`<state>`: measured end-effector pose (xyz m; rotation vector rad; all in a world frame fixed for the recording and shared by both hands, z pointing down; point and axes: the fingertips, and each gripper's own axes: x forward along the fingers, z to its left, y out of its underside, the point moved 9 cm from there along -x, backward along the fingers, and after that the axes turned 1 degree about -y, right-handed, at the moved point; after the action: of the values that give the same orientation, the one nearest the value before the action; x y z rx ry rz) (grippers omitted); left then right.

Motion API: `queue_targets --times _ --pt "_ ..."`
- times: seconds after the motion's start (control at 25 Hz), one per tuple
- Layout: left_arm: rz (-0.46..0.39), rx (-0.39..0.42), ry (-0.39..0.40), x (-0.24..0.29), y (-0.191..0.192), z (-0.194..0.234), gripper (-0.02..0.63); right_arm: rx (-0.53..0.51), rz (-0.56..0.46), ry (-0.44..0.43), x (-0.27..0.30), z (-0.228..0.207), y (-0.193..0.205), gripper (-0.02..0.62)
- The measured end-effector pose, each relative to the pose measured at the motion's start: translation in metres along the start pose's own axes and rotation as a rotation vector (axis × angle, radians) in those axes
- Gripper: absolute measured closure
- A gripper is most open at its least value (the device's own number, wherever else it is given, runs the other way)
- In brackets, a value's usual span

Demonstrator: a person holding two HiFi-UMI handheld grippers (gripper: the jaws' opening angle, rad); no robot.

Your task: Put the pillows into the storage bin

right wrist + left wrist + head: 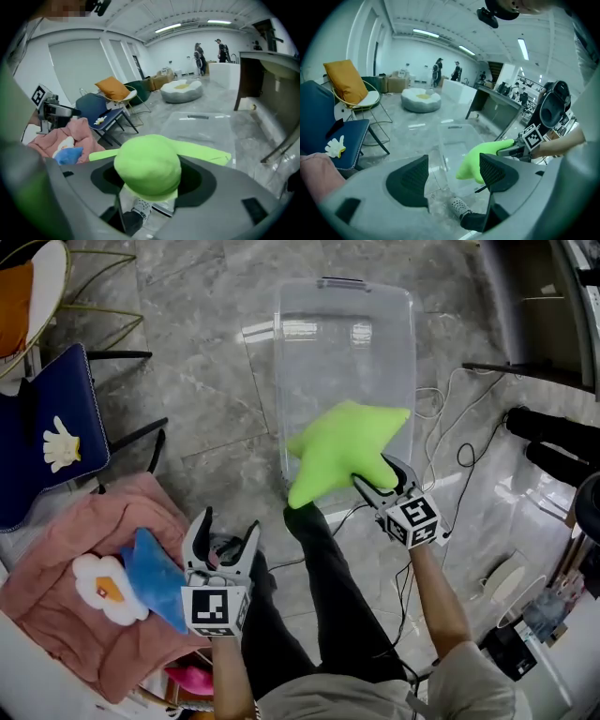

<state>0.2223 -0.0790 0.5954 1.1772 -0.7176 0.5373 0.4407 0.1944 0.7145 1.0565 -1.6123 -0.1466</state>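
Note:
My right gripper (380, 479) is shut on one arm of a bright green star-shaped pillow (342, 451), which hangs over the near end of the clear plastic storage bin (403, 352). In the right gripper view the pillow (147, 166) bulges between both pads. My left gripper (225, 538) stands open with nothing in it, just right of a blue pillow (155, 577) and a white flower pillow (105, 589) lying on a pink blanket (56, 606). The left gripper view shows the green pillow (476, 157) beyond the open jaws, with the bin (457, 136) behind it.
A navy chair (47, 437) stands at the left, beside a chair with an orange cushion (14, 296). Cables (450, 456) trail over the grey floor right of the bin. The person's black-clad leg (328, 587) stretches between the grippers. Equipment crowds the right edge.

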Motion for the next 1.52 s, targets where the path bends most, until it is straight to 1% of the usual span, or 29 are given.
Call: queue_targets --times 0.08,0.2,0.28,0.36,0.44,0.52,0.68,0.72,0.8,0.84,0.96,1.08,1.2,1.28,1.36,1.44,1.52 --pt "0.016 0.003 -0.01 -0.002 0.004 0.003 0.264 0.067 0.027 0.073 0.01 -0.026 0.02 0.307" --pt "0.029 -0.025 -0.031 -0.004 0.011 0.009 0.265 0.155 0.096 0.168 0.039 -0.062 0.049 0.307" --pt "0.036 -0.06 -0.047 -0.007 0.016 0.014 0.264 0.209 0.165 0.202 0.068 -0.076 0.068 0.304" --pt "0.037 -0.108 -0.053 -0.009 0.023 0.015 0.264 0.242 0.24 0.213 0.094 -0.085 0.084 0.299" --pt "0.039 -0.138 -0.062 -0.01 0.028 0.013 0.265 0.243 0.309 0.211 0.116 -0.091 0.095 0.295" --pt "0.037 -0.159 -0.074 -0.013 0.033 0.012 0.265 0.252 0.356 0.216 0.134 -0.091 0.101 0.288" --pt "0.036 -0.194 -0.092 -0.022 0.049 0.013 0.265 0.327 0.426 0.263 0.149 -0.085 0.114 0.267" --pt "0.037 -0.199 -0.096 -0.024 0.054 0.013 0.264 0.341 0.432 0.284 0.149 -0.083 0.117 0.272" --pt "0.03 -0.218 -0.103 -0.031 0.064 0.015 0.264 0.346 0.426 0.323 0.144 -0.081 0.119 0.319" --pt "0.024 -0.231 -0.108 -0.034 0.069 0.016 0.264 0.341 0.423 0.328 0.141 -0.079 0.12 0.319" --pt "0.012 -0.26 -0.122 -0.045 0.081 0.018 0.264 0.316 0.422 0.309 0.134 -0.07 0.116 0.319" --pt "-0.009 -0.295 -0.143 -0.058 0.093 0.021 0.265 0.281 0.372 0.289 0.124 -0.055 0.103 0.316" --pt "-0.039 -0.343 -0.175 -0.08 0.106 0.028 0.264 0.182 0.315 0.218 0.115 -0.023 0.084 0.311" --pt "-0.059 -0.372 -0.199 -0.097 0.116 0.038 0.264 0.09 0.297 0.16 0.11 0.008 0.073 0.307" --pt "-0.07 -0.39 -0.232 -0.115 0.129 0.051 0.264 0.021 0.288 0.097 0.111 0.045 0.065 0.307" --pt "-0.077 -0.41 -0.28 -0.137 0.145 0.064 0.264 -0.024 0.285 0.01 0.12 0.089 0.06 0.305" --pt "-0.089 -0.446 -0.325 -0.162 0.163 0.077 0.265 -0.073 0.293 -0.094 0.132 0.142 0.059 0.302"
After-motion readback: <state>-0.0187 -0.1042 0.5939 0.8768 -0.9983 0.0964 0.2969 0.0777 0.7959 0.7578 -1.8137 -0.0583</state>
